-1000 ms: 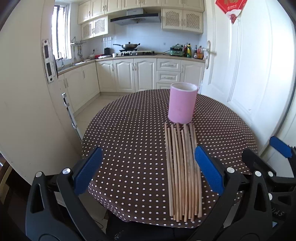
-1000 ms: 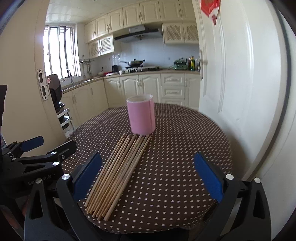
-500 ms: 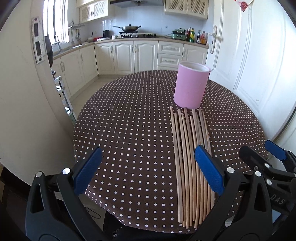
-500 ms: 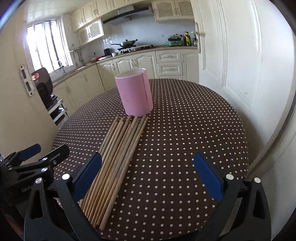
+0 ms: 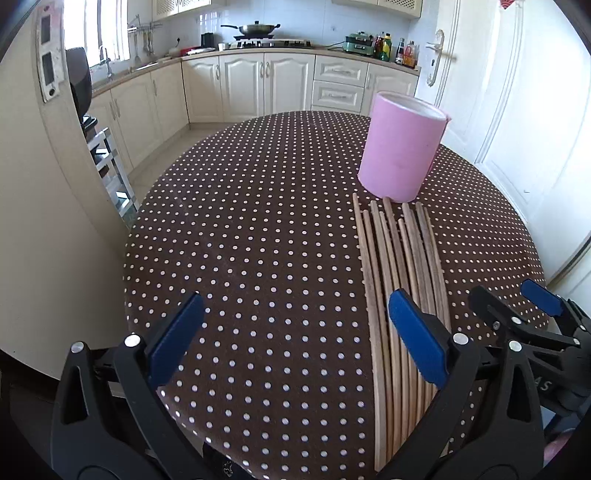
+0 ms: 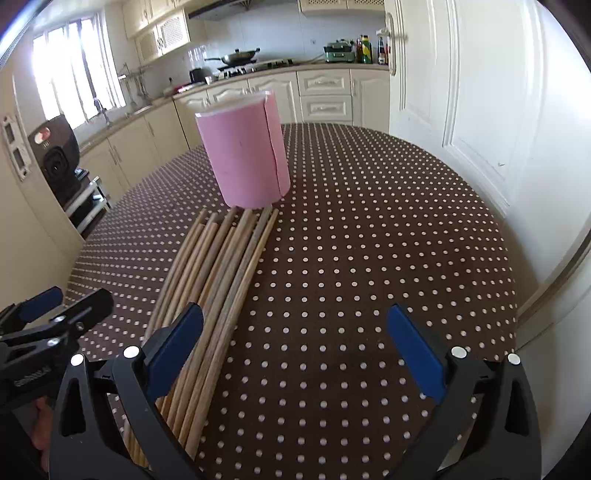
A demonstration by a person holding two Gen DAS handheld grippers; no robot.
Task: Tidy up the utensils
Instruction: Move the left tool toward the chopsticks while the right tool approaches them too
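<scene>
Left gripper (image 5: 293, 338): we hold its blue-padded jaws spread wide and empty over the near edge of the table, the right-hand pad hanging above the near ends of the sticks.
Right gripper (image 6: 295, 347): equally wide apart and holding nothing; its left pad sits over the same bundle, its right pad over bare cloth.
Chopsticks (image 5: 400, 280): a row of wooden sticks lies flat, side by side on the dotted cloth, running from the near edge away from us, far tips just short of the cup. We judge none has been lifted yet.
Pink cup (image 5: 400, 147): upright beyond the sticks, mouth open; we see nothing poking above its rim.
Table (image 5: 258, 229): round, brown cloth with white dots, otherwise bare around the bundle.
Progress: by our reading the job is at its very start. Every stick remains to be picked up and stood in the cup.
Kitchen beyond: cream cabinets (image 5: 258, 85) and a wok (image 5: 255, 27) on the hob, well behind.
</scene>
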